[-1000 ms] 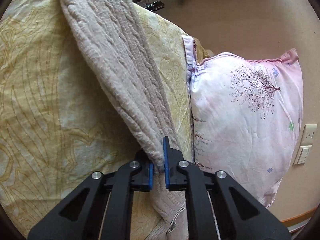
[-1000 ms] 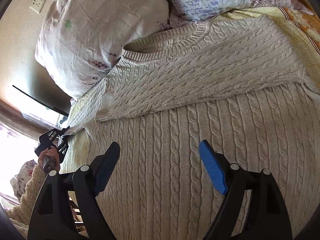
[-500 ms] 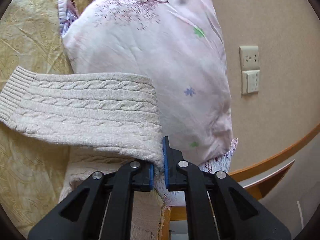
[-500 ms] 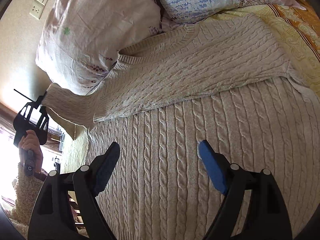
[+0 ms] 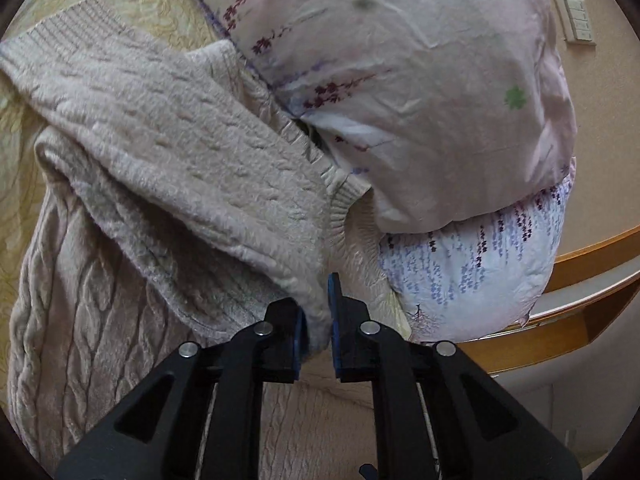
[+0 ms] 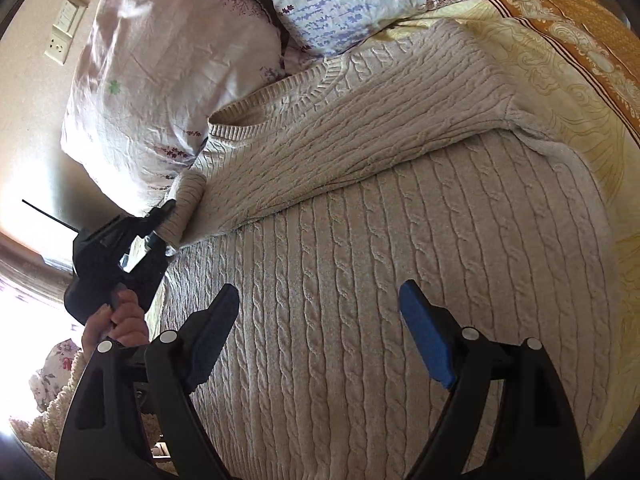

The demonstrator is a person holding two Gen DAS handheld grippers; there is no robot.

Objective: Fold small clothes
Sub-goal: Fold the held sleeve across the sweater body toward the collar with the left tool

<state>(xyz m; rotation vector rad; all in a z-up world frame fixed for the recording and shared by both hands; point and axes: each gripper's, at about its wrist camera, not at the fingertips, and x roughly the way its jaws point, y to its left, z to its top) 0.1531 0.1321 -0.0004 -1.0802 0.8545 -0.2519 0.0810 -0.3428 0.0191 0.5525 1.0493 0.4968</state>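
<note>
Cream cable-knit sweater [image 6: 380, 264] lies flat on the yellow patterned bedspread [image 6: 568, 92], its neckline against two floral pillows [image 6: 168, 80] at the head of the bed. One sleeve [image 5: 160, 128] is folded across the chest.

Left gripper [image 5: 318, 320]: jaws narrow and opening, a fold of the sleeve between the blue pads; whether they press on it I cannot tell for certain. A hand [image 6: 116, 324] grips its handle near the bed's side edge.

Right gripper [image 6: 320, 328]: jaws wide apart, nothing between them, hovering over the sweater's body.
</note>
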